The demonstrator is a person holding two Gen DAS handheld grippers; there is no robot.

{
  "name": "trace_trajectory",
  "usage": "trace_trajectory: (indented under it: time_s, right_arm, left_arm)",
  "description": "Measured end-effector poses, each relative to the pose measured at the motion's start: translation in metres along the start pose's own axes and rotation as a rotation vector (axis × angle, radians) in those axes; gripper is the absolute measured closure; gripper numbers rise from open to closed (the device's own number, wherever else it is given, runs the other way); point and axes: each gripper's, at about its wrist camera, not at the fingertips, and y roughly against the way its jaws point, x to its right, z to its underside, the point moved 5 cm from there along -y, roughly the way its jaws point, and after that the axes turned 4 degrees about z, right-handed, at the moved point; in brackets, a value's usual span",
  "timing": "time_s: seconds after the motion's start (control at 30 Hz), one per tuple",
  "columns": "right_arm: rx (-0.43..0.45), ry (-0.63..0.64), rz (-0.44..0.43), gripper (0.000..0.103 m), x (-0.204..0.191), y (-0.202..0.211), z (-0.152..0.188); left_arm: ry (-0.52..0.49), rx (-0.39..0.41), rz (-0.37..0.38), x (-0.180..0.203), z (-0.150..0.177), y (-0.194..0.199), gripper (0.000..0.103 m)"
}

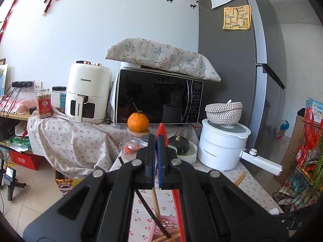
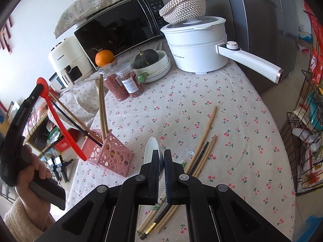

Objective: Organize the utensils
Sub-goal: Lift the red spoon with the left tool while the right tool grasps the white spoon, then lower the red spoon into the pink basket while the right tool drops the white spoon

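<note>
My left gripper (image 1: 155, 139) is shut on a red spoon (image 1: 162, 133), whose long handle runs down into the pink perforated holder (image 1: 161, 226) below. In the right wrist view the red spoon (image 2: 60, 125) leans from that gripper (image 2: 38, 86) into the pink holder (image 2: 113, 157), which also holds several chopsticks (image 2: 103, 109). My right gripper (image 2: 161, 155) is shut on a white ceramic spoon (image 2: 151, 148) just above the cherry-print tablecloth (image 2: 232, 100). Loose wooden and black chopsticks (image 2: 203, 151) lie on the cloth beside and under my right gripper.
At the table's back stand a white electric pot (image 2: 197, 46) with a long handle, stacked white bowls with a dark squash (image 2: 149, 60), two spice jars (image 2: 123, 82), an orange (image 2: 104, 58), a microwave (image 1: 159, 95) and an air fryer (image 1: 88, 92). A wire rack (image 2: 306, 121) stands at the right.
</note>
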Motion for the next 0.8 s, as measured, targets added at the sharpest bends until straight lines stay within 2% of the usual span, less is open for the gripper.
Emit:
trace_trajectory:
  time_s: [0.17,0.3,0.57,0.63,0.7,0.8]
  right_arm:
    - [0.028,-0.006,-0.003,0.099,-0.004,0.003,-0.005]
    - [0.062,-0.007,0.01,0.099,-0.007,0.006,-0.009]
    - [0.186,0.007,0.003,0.099,-0.027,0.023,-0.028]
    - [0.224,0.009,-0.002,0.099,-0.035,0.028,-0.033]
    - [0.259,0.008,-0.005,0.099,-0.042,0.032,-0.038]
    - [0.306,0.011,-0.002,0.099,-0.054,0.035,-0.044]
  left_arm:
    - [-0.031,-0.016,-0.034,0.001,0.014,-0.014,0.101]
    - [-0.048,-0.05,-0.033,0.0,0.026,-0.022,0.101]
    - [0.034,-0.264,0.084,-0.005,0.051,-0.031,0.099]
    - [0.039,-0.3,0.114,-0.007,0.05,-0.027,0.094]
    - [0.037,-0.322,0.13,-0.01,0.049,-0.022,0.082]
    - [0.048,-0.356,0.15,-0.019,0.046,-0.013,0.074]
